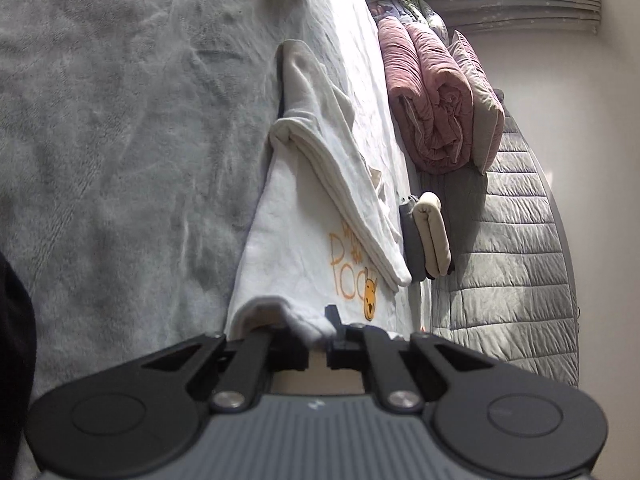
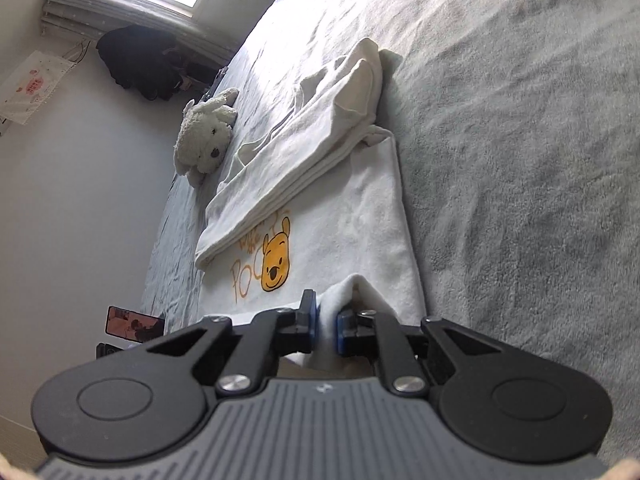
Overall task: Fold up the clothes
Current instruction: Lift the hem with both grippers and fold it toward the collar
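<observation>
Both sets of jaws are clamped on the near hem of a white sweatshirt [image 2: 352, 216]: the left gripper [image 1: 318, 340] pinches a bunched fold of the fabric at one near corner, and the right gripper [image 2: 327, 326] squeezes a raised ridge of the same cloth between its blue pads [image 2: 311, 320] at the other.

The sweatshirt lies flat on a grey fleece blanket [image 2: 520, 160] that covers the bed, with its yellow bear print [image 2: 275, 258] and orange lettering facing up. A sleeve [image 2: 288, 168] is already laid diagonally across the body, partly over the lettering. Beyond it, near the wall, sits a white plush dog [image 2: 206, 136]. In the left wrist view a small stack of folded clothes [image 1: 426, 236] rests just beside the garment, and a rolled pink quilt [image 1: 428, 108] lies further back.

The cloth looks soft, thick and light. It puckers where it is pinched and would sag between the two holds, so it probably needs to be kept taut as it is lifted. The two hem corners seem the right places to hold, since the bottom edge can then be carried over toward the collar in one even fold. The loose sleeve may slide off if the lift is jerky.
</observation>
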Demonstrator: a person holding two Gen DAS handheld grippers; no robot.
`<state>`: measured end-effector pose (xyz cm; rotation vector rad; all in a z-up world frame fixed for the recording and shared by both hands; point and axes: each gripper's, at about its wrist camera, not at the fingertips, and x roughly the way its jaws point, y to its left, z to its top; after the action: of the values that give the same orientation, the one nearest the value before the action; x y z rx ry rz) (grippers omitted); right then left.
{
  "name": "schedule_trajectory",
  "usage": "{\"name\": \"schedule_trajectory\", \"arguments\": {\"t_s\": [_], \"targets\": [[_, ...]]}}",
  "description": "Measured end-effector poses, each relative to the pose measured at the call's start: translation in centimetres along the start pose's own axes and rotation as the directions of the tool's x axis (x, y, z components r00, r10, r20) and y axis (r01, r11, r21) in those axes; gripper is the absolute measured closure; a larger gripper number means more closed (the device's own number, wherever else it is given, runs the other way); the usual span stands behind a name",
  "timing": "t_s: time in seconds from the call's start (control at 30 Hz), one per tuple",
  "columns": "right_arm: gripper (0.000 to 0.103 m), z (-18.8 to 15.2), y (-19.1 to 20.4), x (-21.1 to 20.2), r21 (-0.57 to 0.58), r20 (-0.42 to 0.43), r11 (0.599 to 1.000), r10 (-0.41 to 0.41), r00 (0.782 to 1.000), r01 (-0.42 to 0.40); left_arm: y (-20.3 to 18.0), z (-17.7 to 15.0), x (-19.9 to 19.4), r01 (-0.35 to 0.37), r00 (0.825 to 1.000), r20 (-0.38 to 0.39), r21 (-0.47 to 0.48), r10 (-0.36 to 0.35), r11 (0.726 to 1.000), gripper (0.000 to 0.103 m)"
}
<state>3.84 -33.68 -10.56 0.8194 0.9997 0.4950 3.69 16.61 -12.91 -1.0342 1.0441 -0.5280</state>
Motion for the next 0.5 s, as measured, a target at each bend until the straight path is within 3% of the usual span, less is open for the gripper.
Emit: {"name": "schedule_trajectory", "arguments": {"t_s": [0.23,0.5], "targets": [[0.093,0.7,0.5,0.8,0.010,-0.021,0.999,-0.052,0.998,0.052,0.1,1.2,0.7,-0.016,1.000,-0.027,-0.014,0.015,1.000,0.098],[0.095,1.0,-0.5,0.6,0.089,-0.022,0.996,-0.022,1.000,0.024,-0.3,1.1,1.0,-0.031,0.999,-0.021,-0.029,0.030,0.999,0.097]]}}
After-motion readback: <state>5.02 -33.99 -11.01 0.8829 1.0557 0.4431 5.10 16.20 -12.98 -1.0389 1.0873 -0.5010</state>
